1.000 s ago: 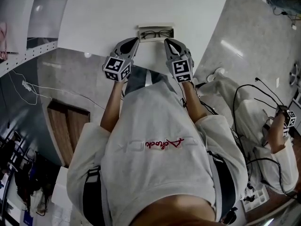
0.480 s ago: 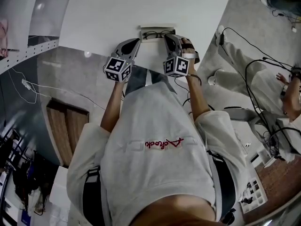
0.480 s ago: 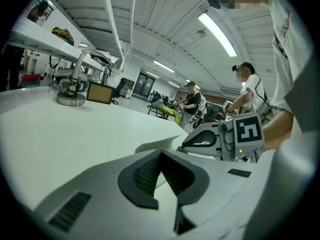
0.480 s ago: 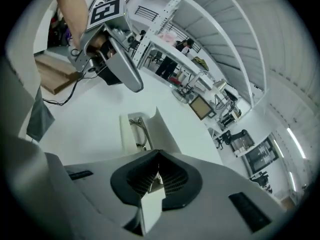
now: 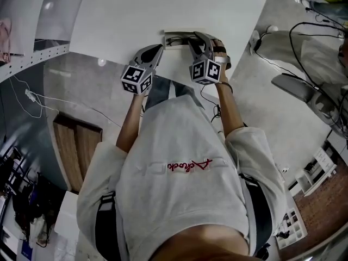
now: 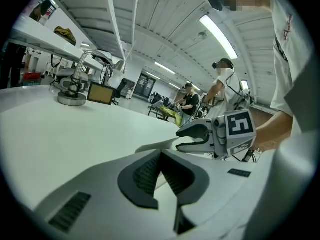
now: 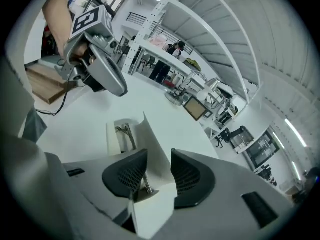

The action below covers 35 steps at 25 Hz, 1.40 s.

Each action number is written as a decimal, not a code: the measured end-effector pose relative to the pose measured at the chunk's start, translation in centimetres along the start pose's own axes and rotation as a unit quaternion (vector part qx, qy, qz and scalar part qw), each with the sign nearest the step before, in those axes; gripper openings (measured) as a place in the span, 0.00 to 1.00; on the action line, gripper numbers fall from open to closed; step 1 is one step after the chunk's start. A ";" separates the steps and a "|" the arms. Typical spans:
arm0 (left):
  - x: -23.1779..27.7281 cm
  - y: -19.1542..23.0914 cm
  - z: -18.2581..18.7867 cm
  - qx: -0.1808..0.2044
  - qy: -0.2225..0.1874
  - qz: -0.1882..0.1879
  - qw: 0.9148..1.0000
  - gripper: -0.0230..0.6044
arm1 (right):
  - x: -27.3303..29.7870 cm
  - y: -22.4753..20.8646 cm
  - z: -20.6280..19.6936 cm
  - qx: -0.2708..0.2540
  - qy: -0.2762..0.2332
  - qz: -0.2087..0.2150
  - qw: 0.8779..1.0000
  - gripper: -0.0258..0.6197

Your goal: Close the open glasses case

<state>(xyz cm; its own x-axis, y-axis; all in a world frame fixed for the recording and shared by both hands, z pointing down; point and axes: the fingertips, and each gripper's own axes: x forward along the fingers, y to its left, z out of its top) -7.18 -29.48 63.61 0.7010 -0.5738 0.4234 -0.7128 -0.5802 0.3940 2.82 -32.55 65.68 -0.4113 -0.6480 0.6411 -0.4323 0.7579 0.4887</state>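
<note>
one change: right tool (image 7: 159,156) rolled, jaws opening around the glasses case lid (image 7: 151,139); left tool (image 6: 161,155) shut.

White table (image 5: 163,10), open glasses case (image 5: 176,38) near edge

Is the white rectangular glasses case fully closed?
No, the white glasses case has its lid standing up, with the glasses showing inside.

We look steeply down from the head at the near edge of the table (image 5: 136,15). Gripper cameras sit close behind their jaws, facing across it. Head and right gripper views share the glasses case (image 7: 114,134).
</note>
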 end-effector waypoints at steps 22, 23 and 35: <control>0.1 -0.5 0.3 0.000 -0.007 0.004 1.000 0.08 | 0.9 -0.5 -0.6 -0.056 0.012 -0.002 0.998 0.12; 0.1 -0.5 0.2 0.000 -0.008 0.003 1.000 0.08 | 0.8 -0.3 -0.6 -0.054 0.013 -0.002 0.998 0.12; 0.1 -1.1 0.1 0.001 -0.008 -0.003 1.000 0.08 | -0.8 2.8 -1.4 -0.043 0.024 0.007 0.999 0.12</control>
<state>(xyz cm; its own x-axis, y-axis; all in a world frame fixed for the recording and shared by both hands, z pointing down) -6.34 -28.93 63.11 0.7049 -0.5795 0.4091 -0.7092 -0.5845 0.3941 3.12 -29.82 67.36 -0.3764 -0.6351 0.6745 -0.3557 0.7713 0.5278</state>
